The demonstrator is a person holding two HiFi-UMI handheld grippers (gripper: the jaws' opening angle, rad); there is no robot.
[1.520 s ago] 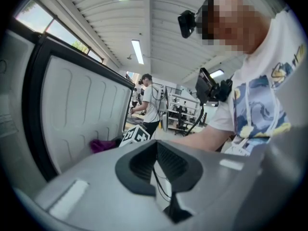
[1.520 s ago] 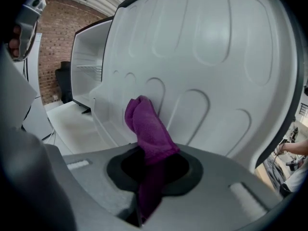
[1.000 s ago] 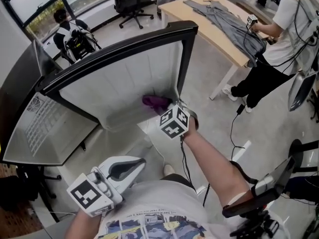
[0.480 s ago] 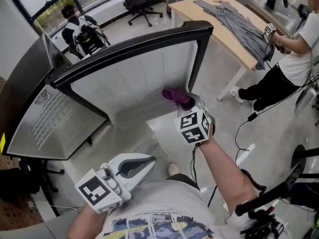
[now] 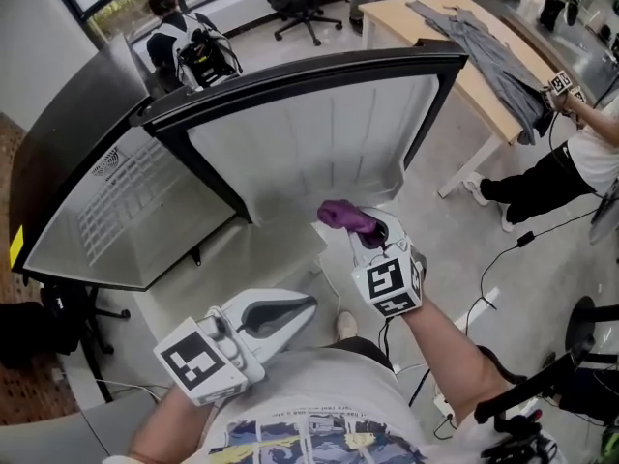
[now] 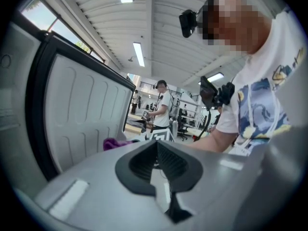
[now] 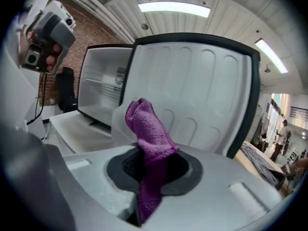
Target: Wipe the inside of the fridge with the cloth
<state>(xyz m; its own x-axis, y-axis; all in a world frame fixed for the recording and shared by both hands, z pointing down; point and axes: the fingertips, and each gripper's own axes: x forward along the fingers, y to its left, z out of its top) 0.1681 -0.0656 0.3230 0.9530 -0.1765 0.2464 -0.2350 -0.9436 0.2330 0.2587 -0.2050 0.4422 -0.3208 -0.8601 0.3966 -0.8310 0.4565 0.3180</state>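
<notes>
Where right gripper (image 5: 369, 232) pinches, purple cloth (image 7: 148, 129) bunches.

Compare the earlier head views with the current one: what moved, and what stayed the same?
The right gripper, still shut on the purple cloth, drew back from the fridge door and its inner lining, toward the person. Nothing was grasped or released. The left gripper stayed shut and empty, low by the torso; the door stayed open.

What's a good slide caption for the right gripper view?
Right gripper clamped on a purple cloth, facing the white inner side of the open fridge door.
</notes>
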